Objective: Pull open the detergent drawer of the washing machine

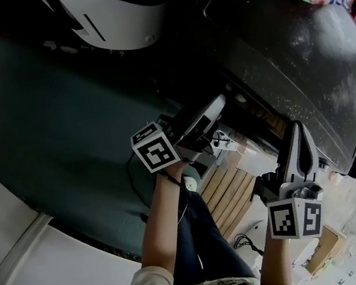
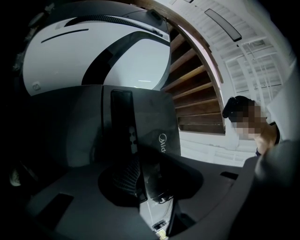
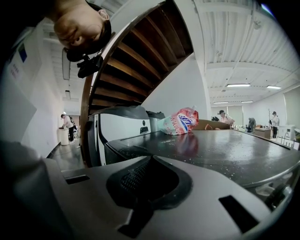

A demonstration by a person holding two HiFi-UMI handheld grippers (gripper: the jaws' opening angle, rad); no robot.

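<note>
Dark speckled top (image 3: pixel 225 152), washer panel (image 2: pixel 154 117) lettered "Mid"

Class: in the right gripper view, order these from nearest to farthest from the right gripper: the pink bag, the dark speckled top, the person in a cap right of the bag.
1. dark speckled top, directly ahead, spreading right.
2. pink bag, on that top's far end.
3. person in a cap, far back in the room.
</note>
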